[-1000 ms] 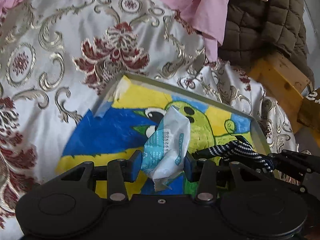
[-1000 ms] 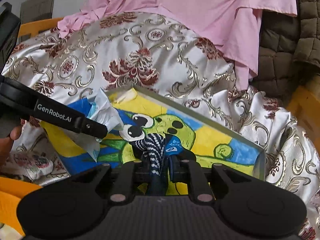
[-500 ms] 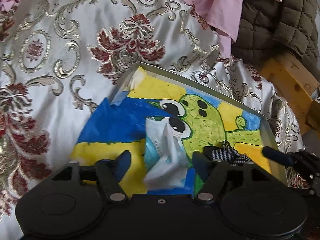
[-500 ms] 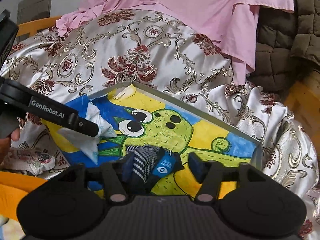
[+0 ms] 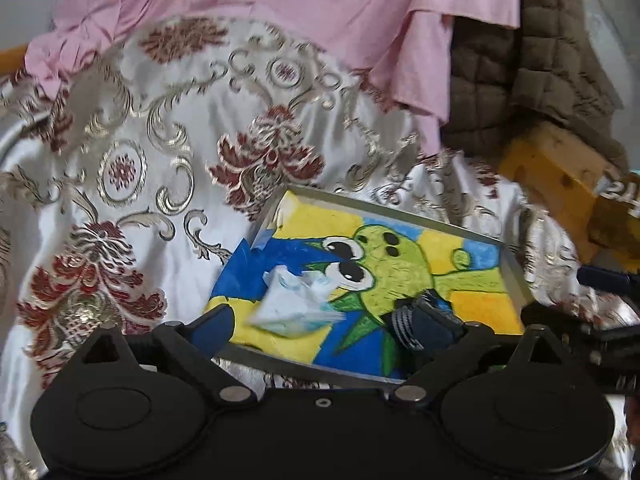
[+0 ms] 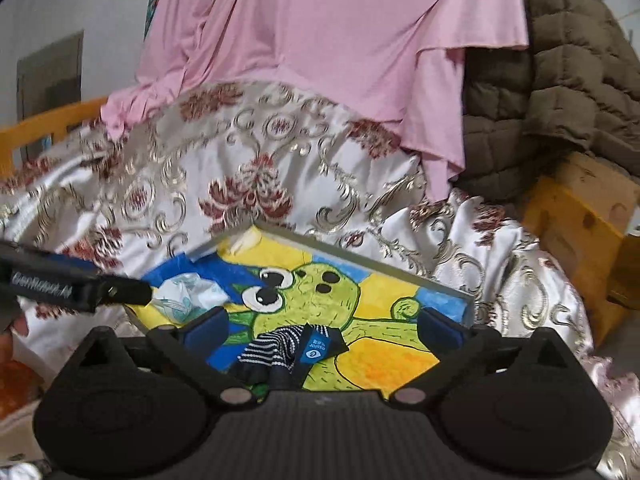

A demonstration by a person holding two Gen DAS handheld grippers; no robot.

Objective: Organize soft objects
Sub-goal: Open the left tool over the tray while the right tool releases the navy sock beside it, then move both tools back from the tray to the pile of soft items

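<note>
A shallow tray (image 5: 400, 209) lined with a bright drawing of a green creature lies on the bedspread. A crumpled white-and-blue tissue pack (image 5: 292, 304) rests on its left part. A striped navy sock bundle (image 5: 414, 322) lies on its near right part. My left gripper (image 5: 336, 330) hovers just short of the tissue pack, its jaws opening and its pads clear of the pack. In the right wrist view my right gripper (image 6: 324, 328) hangs above the sock bundle (image 6: 280, 344), jaws opening wide and not touching it. The tissue pack (image 6: 188, 296) and tray rim (image 6: 360, 256) show there too.
A silver satin bedspread (image 5: 160, 168) with red flowers surrounds the tray. A pink cloth (image 6: 320, 48) hangs behind it, with a brown quilted jacket (image 6: 560, 80) at the right. Yellow wooden frame parts (image 6: 580, 216) stand at the right. Part of a hand (image 6: 10, 326) shows at the left.
Both grippers have let go. The tissue pack and the sock bundle now lie on the tray. Both grippers have drawn back and up, jaws spread much wider.
</note>
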